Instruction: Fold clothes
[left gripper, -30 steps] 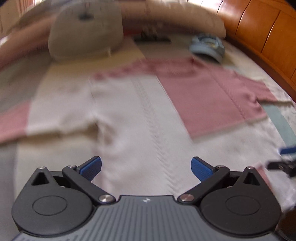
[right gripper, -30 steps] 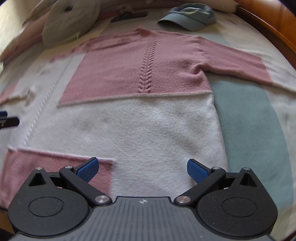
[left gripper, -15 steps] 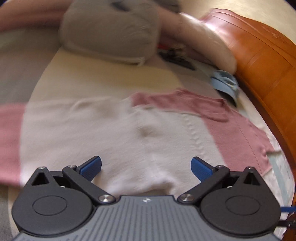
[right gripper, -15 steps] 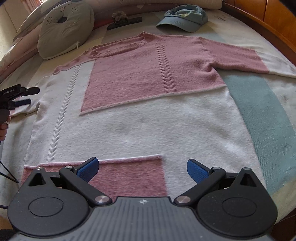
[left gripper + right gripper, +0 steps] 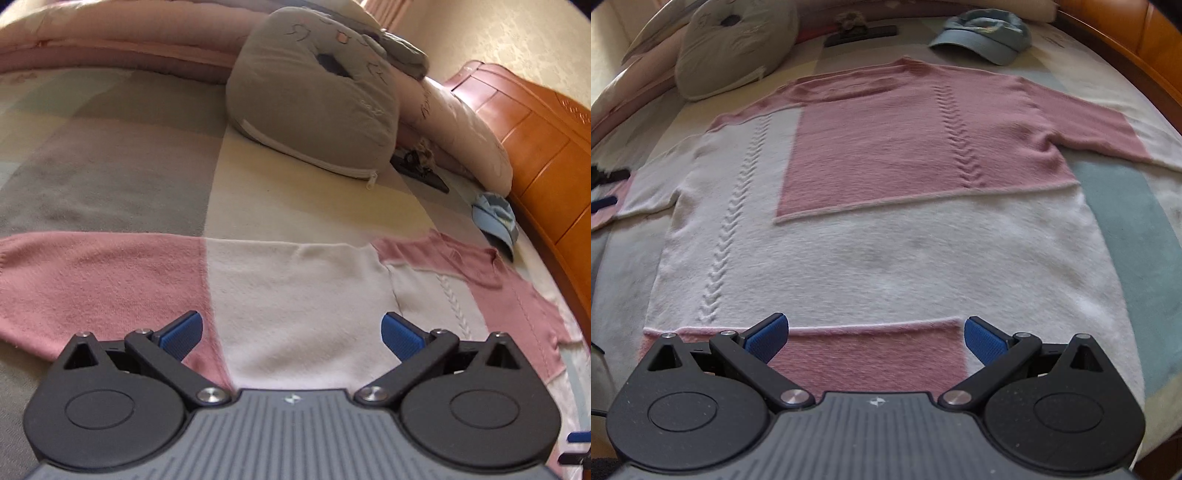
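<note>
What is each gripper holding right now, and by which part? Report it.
Nothing is held. The left gripper and right gripper are both open above the sweater, which lies flat.

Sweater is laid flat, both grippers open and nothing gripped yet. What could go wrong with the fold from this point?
1. The left gripper sits over the sweater's left sleeve; closing low might pinch the bed cover too.
2. The right gripper hovers at the hem; gripping only the top layer could skew the fold.
3. The blue cap lies just beyond the collar and might get in the way.
</note>
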